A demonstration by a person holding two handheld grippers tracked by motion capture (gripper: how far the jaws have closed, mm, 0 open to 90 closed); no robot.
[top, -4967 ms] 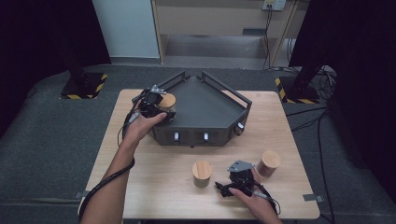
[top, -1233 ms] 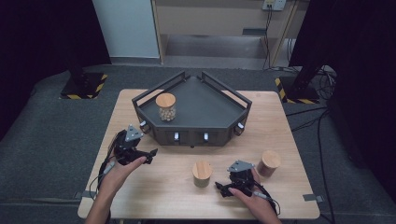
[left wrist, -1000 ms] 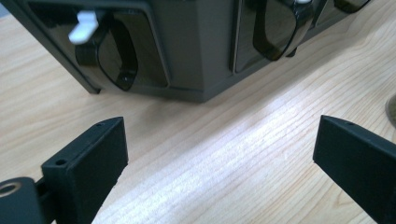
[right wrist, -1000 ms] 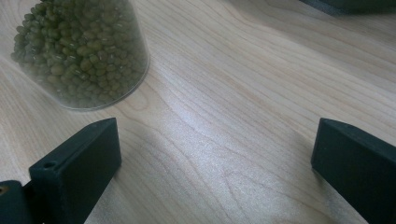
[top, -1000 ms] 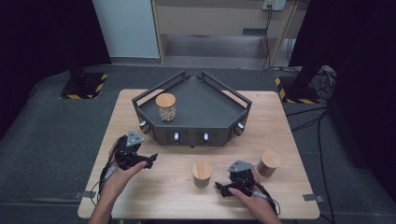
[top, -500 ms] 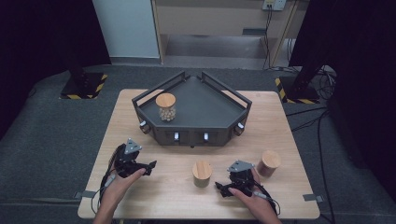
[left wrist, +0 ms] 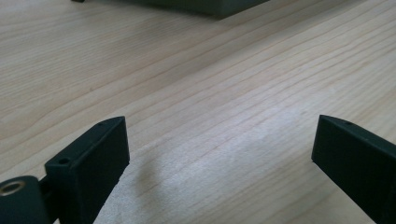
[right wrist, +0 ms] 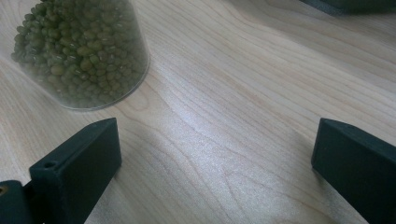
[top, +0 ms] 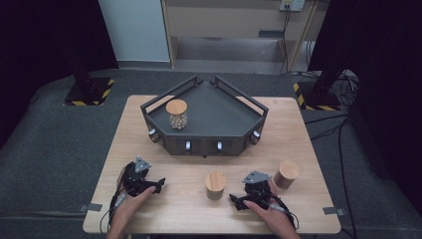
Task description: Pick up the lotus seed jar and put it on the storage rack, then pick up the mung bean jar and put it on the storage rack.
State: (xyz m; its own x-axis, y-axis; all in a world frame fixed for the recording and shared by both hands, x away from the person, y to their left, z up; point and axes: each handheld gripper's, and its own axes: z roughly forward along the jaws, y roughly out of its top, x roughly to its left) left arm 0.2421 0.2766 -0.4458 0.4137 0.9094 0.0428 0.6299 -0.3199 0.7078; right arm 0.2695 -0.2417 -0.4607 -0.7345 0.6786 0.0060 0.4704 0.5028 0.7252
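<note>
High view: wooden table (top: 149, 119) with a dark tray (top: 219, 124) at the far middle. One jar (top: 176, 113) with a wooden lid already standing upright in the tray's left part, so that step judged done. Two more jars left on the bare wood near the front: middle jar (top: 215, 185) right of centre, right jar (top: 287, 173) further right, both upright, long axes vertical, lids up. Probably a third of the job finished, two placements to go. Left gripper (top: 155, 184) low over the near left of the table, pointing right, holding nothing. Right gripper (top: 236, 201) just beside the middle jar, pointing left toward it, not touching.

Left gripper view: jaws spread wide over bare wood grain, nothing between them; tray edge at the far top.

Right gripper view: jaws spread wide, empty. Middle jar (right wrist: 81, 51) at upper left, clear wall, filled with green beans, standing on the table just beyond the left jaw, apart from it.
</note>
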